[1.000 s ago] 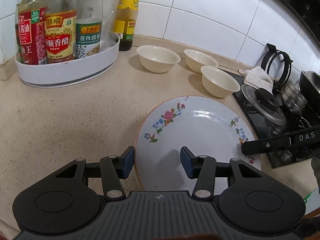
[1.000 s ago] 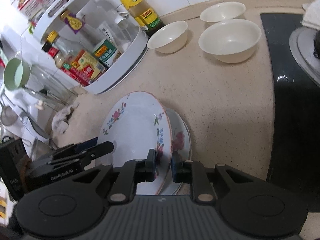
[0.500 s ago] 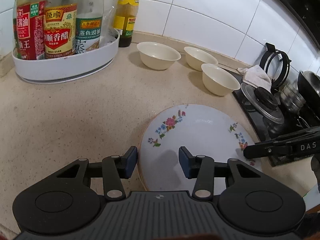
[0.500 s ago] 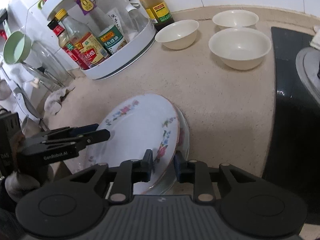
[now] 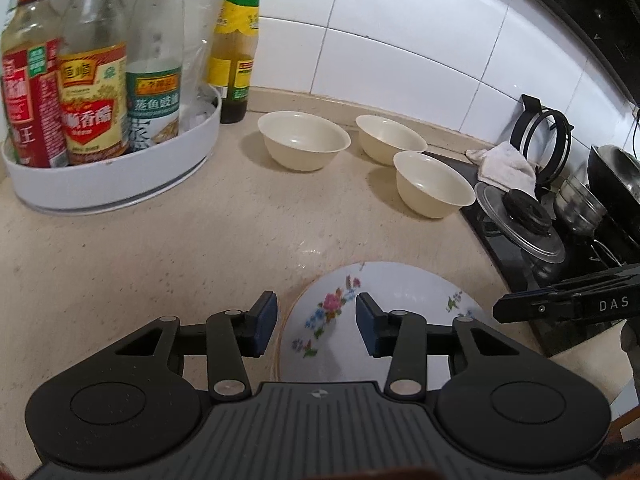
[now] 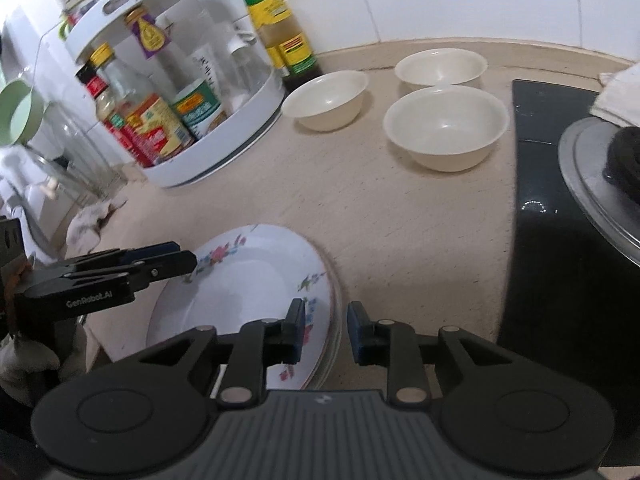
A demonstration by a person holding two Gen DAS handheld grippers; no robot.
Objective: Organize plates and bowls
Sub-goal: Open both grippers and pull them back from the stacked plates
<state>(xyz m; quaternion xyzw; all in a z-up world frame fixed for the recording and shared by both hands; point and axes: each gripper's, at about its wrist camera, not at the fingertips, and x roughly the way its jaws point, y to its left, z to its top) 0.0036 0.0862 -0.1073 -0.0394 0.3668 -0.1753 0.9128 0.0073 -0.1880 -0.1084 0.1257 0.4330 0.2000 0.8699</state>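
Cream bowls (image 5: 303, 141) (image 5: 390, 139) (image 5: 433, 184), three in all, stand near the tiled wall (image 5: 400, 40) on a speckled beige counter (image 5: 160, 248), between a white rack (image 5: 116, 176) of sauce bottles (image 5: 92, 92) and a black stove (image 6: 560, 260) carrying a pot lid (image 5: 520, 220) and a cloth (image 5: 504, 166). Nearer the counter's front edge lies a stack of floral plates (image 6: 248, 284), with the left gripper (image 5: 316, 326) open above its left rim and the right gripper (image 6: 323, 330) parted astride its right rim, gripping nothing.

Bare beige countertop (image 6: 384, 216) between stacked floral plates (image 6: 248, 284) and three cream bowls (image 6: 444, 126); white bottle rack (image 6: 224, 136) blocks left, black stove (image 6: 560, 240) right.
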